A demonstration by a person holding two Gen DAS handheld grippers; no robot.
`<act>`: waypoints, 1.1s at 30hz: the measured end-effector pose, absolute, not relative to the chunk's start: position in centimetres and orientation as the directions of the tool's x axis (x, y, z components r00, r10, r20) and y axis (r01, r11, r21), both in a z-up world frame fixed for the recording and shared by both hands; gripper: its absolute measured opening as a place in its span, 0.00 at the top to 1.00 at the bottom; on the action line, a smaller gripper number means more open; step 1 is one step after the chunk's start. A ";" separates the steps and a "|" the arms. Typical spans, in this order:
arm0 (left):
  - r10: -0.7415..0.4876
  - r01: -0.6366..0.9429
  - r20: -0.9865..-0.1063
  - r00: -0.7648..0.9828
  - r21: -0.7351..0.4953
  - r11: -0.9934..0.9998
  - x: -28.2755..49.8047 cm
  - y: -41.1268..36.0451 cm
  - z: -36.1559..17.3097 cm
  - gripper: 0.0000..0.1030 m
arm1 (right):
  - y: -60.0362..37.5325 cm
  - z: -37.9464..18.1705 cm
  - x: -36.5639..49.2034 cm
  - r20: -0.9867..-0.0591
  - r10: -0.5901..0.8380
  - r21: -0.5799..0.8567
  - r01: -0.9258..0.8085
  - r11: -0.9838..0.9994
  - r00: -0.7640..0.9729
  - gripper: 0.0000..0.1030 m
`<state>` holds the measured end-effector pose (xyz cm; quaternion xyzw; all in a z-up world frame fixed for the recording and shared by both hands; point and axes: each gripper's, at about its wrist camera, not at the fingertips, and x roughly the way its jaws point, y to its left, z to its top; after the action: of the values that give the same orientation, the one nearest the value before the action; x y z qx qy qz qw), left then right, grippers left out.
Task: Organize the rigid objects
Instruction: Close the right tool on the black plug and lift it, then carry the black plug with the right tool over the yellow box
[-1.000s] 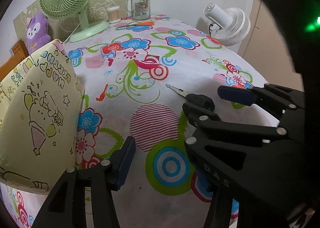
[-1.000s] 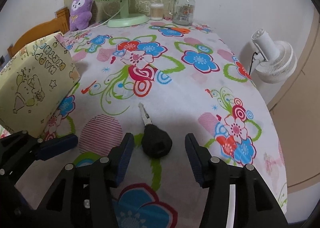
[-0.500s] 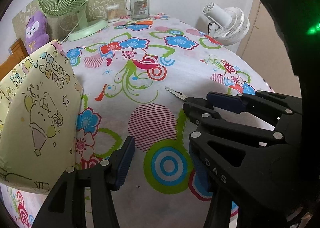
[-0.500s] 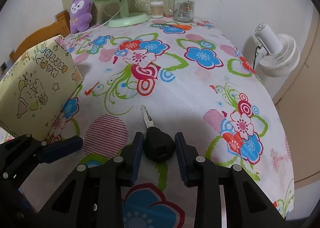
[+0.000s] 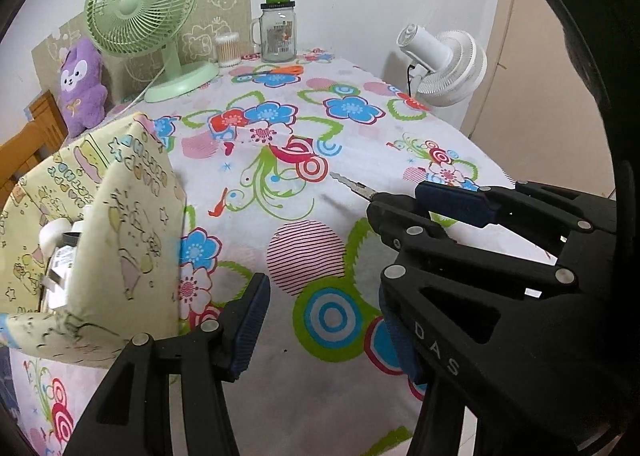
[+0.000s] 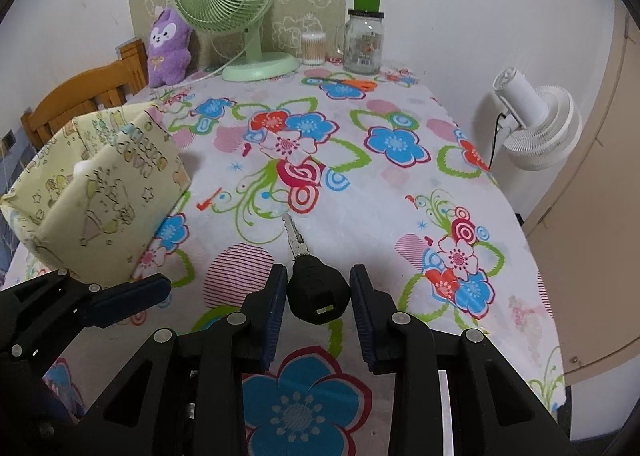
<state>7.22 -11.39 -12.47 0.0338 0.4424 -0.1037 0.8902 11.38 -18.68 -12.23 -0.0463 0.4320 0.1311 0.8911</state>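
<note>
A car key [image 6: 316,288] with a black head and a silver blade is clamped by its head between the pads of my right gripper [image 6: 319,298], lifted a little above the flowered tablecloth. In the left wrist view only the key's blade [image 5: 352,184] shows, sticking out past the right gripper [image 5: 404,201]. My left gripper [image 5: 320,320] is open and empty, low over the cloth beside a yellow patterned box [image 5: 100,240]. That box [image 6: 100,195] is open on top, with white items inside.
At the table's far end stand a green desk fan [image 6: 236,15], a purple plush [image 6: 166,45], a cotton-swab tub [image 6: 313,49], a glass jar with a green lid [image 6: 363,37] and orange scissors [image 6: 356,84]. A white fan [image 6: 536,127] stands past the right edge. A wooden chair [image 6: 80,95] is at the left.
My right gripper closed its jaws on the key's black head and lifted it slightly. The left gripper stayed open and barely moved.
</note>
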 end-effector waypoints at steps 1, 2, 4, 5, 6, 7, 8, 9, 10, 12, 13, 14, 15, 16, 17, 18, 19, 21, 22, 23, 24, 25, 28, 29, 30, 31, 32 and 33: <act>-0.152 0.213 -0.792 0.591 -0.029 0.977 7.1 -11.4 -12.3 0.43 | -18.6 -12.0 11.2 -0.782 0.192 0.029 -0.273 0.962 0.593 0.66; -0.149 0.212 -0.788 0.598 -0.023 0.977 6.9 -11.3 -11.9 0.43 | -18.6 -11.7 11.1 -0.780 0.190 0.027 -0.271 0.962 0.596 0.66; -0.145 0.211 -0.781 0.607 -0.017 0.977 6.7 -11.2 -11.5 0.43 | -18.5 -11.1 10.8 -0.774 0.188 0.024 -0.269 0.963 0.604 0.66; -0.143 0.210 -0.779 0.611 -0.015 0.978 6.6 -11.1 -11.1 0.43 | -18.5 -10.8 10.6 -0.771 0.188 0.022 -0.270 0.963 0.609 0.66; -0.142 0.209 -0.778 0.612 -0.014 0.978 6.5 -11.1 -10.9 0.42 | -18.4 -10.5 10.5 -0.766 0.187 0.019 -0.270 0.963 0.614 0.66; -0.140 0.209 -0.776 0.614 -0.012 0.978 6.4 -11.0 -10.6 0.42 | -18.4 -10.1 10.4 -0.763 0.187 0.017 -0.270 0.963 0.619 0.66; -0.140 0.209 -0.775 0.616 -0.010 0.978 6.3 -11.0 -10.3 0.42 | -18.3 -9.8 10.3 -0.760 0.187 0.016 -0.271 0.963 0.622 0.66; -0.138 0.210 -0.773 0.620 -0.007 0.978 6.2 -11.0 -10.0 0.42 | -18.3 -9.5 10.2 -0.758 0.188 0.016 -0.270 0.963 0.625 0.66; -0.138 0.211 -0.769 0.624 -0.005 0.978 6.2 -10.9 -9.8 0.42 | -18.3 -9.1 10.1 -0.754 0.191 0.018 -0.271 0.963 0.628 0.66; -0.134 0.210 -0.760 0.636 0.003 0.978 5.9 -10.8 -9.1 0.40 | -18.3 -8.4 9.9 -0.747 0.194 0.020 -0.270 0.963 0.636 0.66; -0.133 0.209 -0.757 0.639 0.005 0.978 5.9 -10.8 -8.8 0.39 | -18.2 -8.2 9.9 -0.746 0.194 0.019 -0.270 0.963 0.637 0.66; -0.132 0.208 -0.754 0.644 0.007 0.978 5.8 -10.7 -8.5 0.39 | -18.2 -7.9 9.8 -0.745 0.193 0.018 -0.270 0.963 0.639 0.66; -0.132 0.207 -0.753 0.645 0.006 0.978 5.8 -10.6 -8.3 0.38 | -18.1 -7.7 9.7 -0.744 0.191 0.015 -0.270 0.963 0.641 0.66; -0.133 0.207 -0.753 0.645 0.005 0.978 5.7 -10.5 -8.0 0.38 | -18.0 -7.4 9.7 -0.746 0.191 0.013 -0.273 0.962 0.638 0.66; -0.132 0.206 -0.752 0.646 0.006 0.978 5.7 -10.4 -7.7 0.37 | -17.9 -7.0 9.7 -0.746 0.193 0.012 -0.276 0.961 0.638 0.66; -0.130 0.206 -0.751 0.647 0.008 0.978 5.7 -10.3 -7.5 0.36 | -17.8 -6.8 9.7 -0.745 0.194 0.012 -0.278 0.960 0.638 0.66; -0.128 0.207 -0.750 0.649 0.012 0.978 5.7 -10.2 -7.2 0.34 | -17.6 -6.5 9.7 -0.745 0.195 0.011 -0.280 0.960 0.638 0.66; -0.125 0.208 -0.743 0.658 0.020 0.978 5.6 -10.0 -6.6 0.32 | -17.4 -6.0 9.7 -0.740 0.199 0.010 -0.286 0.958 0.642 0.66; -0.125 0.209 -0.741 0.660 0.022 0.978 5.6 -9.9 -6.3 0.32 | -17.3 -5.6 9.7 -0.738 0.201 0.009 -0.288 0.958 0.645 0.66; -0.124 0.208 -0.737 0.665 0.024 0.978 5.6 -9.7 -6.0 0.31 | -17.2 -5.2 9.7 -0.734 0.202 0.007 -0.291 0.957 0.648 0.66; -0.123 0.207 -0.734 0.668 0.025 0.978 5.6 -9.6 -5.7 0.31 | -17.0 -4.9 9.7 -0.732 0.203 0.006 -0.292 0.956 0.651 0.66; -0.122 0.207 -0.732 0.670 0.026 0.978 5.7 -9.4 -5.4 0.31 | -16.9 -4.6 9.7 -0.730 0.205 0.004 -0.295 0.956 0.653 0.66; -0.124 0.208 -0.731 0.671 0.025 0.978 5.9 -9.0 -4.9 0.31 | -16.5 -4.0 9.9 -0.728 0.208 0.005 -0.298 0.955 0.653 0.66; -0.125 0.209 -0.729 0.673 0.025 0.978 5.9 -8.8 -4.6 0.30 | -16.3 -3.7 10.0 -0.727 0.209 0.004 -0.300 0.954 0.655 0.66; -0.127 0.210 -0.728 0.674 0.024 0.977 6.0 -8.6 -4.4 0.30 | -16.2 -3.6 10.0 -0.725 0.210 0.003 -0.301 0.953 0.656 0.66; -0.128 0.210 -0.728 0.674 0.023 0.977 6.0 -8.4 -4.3 0.30 | -16.0 -3.3 10.1 -0.723 0.210 0.001 -0.303 0.953 0.658 0.66; -0.130 0.211 -0.727 0.674 0.021 0.977 6.0 -8.2 -4.1 0.30 | -15.8 -3.2 10.1 -0.722 0.210 0.000 -0.304 0.953 0.659 0.66; -0.130 0.210 -0.726 0.675 0.020 0.977 6.1 -8.0 -4.0 0.30 | -15.6 -3.0 10.2 -0.720 0.212 0.001 -0.305 0.952 0.661 0.66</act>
<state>6.11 -8.00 -3.98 0.0510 0.3923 -0.0932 0.9137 10.20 -15.59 -2.99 -0.0601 0.3866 0.1423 0.9092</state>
